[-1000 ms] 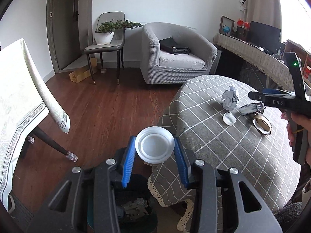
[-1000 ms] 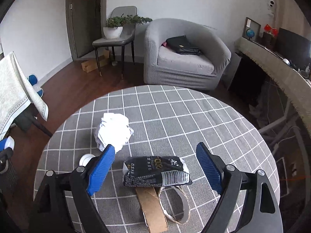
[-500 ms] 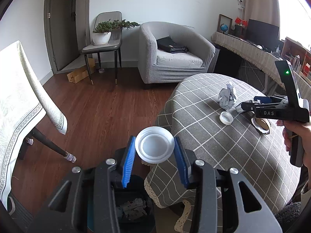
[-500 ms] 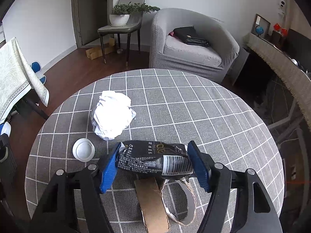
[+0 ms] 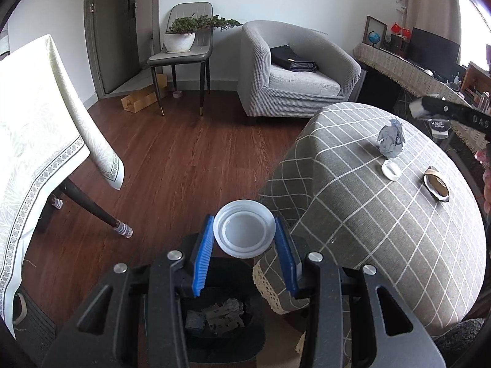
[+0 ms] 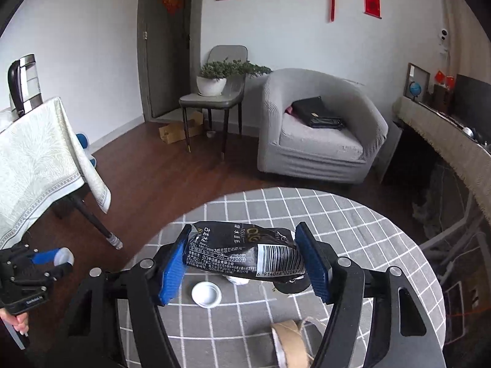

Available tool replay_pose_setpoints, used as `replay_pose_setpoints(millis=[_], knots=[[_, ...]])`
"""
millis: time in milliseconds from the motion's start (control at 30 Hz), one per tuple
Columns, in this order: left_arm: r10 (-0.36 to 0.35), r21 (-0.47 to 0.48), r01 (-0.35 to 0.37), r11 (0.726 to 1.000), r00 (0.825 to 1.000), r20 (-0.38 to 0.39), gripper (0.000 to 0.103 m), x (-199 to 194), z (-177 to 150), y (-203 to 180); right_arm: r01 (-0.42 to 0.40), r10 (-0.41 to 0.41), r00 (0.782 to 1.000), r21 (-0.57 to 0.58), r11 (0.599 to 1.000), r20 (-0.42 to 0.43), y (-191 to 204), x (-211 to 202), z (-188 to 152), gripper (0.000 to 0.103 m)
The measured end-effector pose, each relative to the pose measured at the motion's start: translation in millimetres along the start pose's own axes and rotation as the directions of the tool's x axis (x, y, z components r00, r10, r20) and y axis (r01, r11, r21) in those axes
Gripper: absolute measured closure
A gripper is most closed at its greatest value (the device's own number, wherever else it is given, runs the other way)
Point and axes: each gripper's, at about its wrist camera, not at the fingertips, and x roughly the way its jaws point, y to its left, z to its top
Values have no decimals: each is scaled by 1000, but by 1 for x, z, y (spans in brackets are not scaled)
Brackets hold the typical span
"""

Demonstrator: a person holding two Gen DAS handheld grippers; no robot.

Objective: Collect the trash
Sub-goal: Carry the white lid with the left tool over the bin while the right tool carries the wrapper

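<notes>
My left gripper is shut on a white plastic lid, held over a black bin on the floor that has crumpled trash in it. The bin stands beside the round table with a grey checked cloth. My right gripper is shut on a black tissue packet, held clear above the table. On the cloth lie a crumpled paper ball, a second white lid and a cardboard tape ring. The left gripper also shows low at the left of the right wrist view.
A cream-clothed table with dark legs stands to the left over wood floor. Further back are a grey armchair with a black bag, a chair carrying a potted plant, and a long sideboard along the right wall.
The right gripper closed on the black packet and lifted it off the table. The left gripper, still holding the lid, shifted slightly over the bin.
</notes>
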Motion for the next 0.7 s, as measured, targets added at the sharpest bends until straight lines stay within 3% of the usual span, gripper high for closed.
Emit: replay_pose_setpoints(millis=[200, 400, 700], knots=[[34, -14, -35, 999, 997, -66, 61, 12, -16, 21, -110, 110, 994, -38, 993, -5, 43, 12, 4, 35], [41, -16, -44, 999, 990, -134, 61, 22, -34, 39, -246, 243, 969, -71, 967, -37, 94, 28, 4, 35], [53, -48, -68, 997, 961, -272, 61, 43, -66, 67, -353, 341, 934, -115, 929, -108, 159, 50, -4, 35]])
